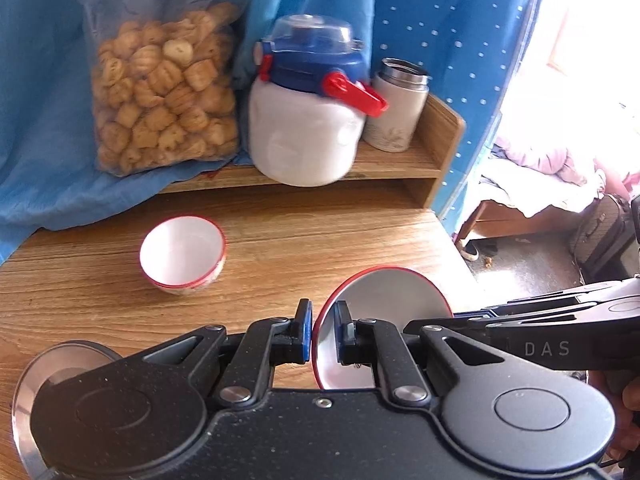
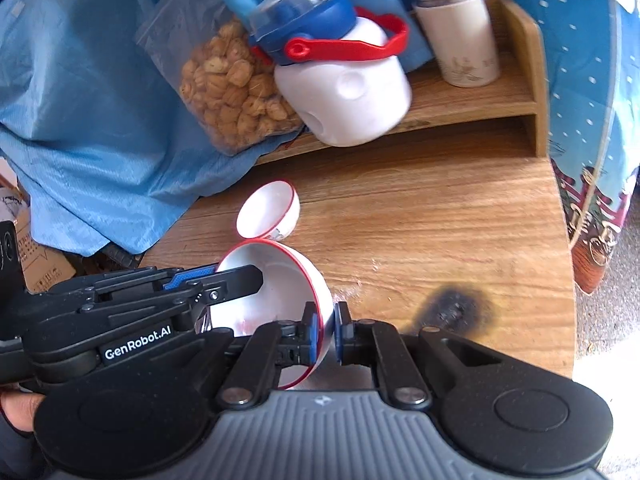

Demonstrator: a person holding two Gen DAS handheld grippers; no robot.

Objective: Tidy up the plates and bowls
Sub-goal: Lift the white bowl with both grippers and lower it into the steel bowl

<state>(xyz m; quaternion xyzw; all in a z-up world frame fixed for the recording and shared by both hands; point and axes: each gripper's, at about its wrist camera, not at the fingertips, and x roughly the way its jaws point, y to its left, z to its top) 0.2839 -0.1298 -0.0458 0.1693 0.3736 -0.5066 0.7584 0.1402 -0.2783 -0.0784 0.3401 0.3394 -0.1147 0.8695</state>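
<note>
A large white bowl (image 1: 384,296) with a red rim hangs tilted above the wooden table (image 1: 280,248), held from both sides. My left gripper (image 1: 323,332) is shut on its left rim, one pad inside and one outside. My right gripper (image 2: 326,332) is shut on the opposite rim of the same bowl (image 2: 280,276). Each gripper shows in the other's view: the right gripper (image 1: 460,316) comes in from the right, the left gripper (image 2: 224,276) from the left. A smaller red-rimmed bowl (image 1: 182,254) (image 2: 268,210) stands upright on the table just beyond. A steel plate (image 1: 24,384) lies at the bottom left, mostly hidden.
On a low wooden shelf (image 1: 400,160) at the back stand a bag of biscuits (image 1: 160,100), a white jug (image 1: 308,136) with a blue lid and red handle, and a white flask (image 1: 396,108). Blue cloth (image 1: 60,140) drapes the left. A dark burn mark (image 2: 452,304) lies near the table's right edge.
</note>
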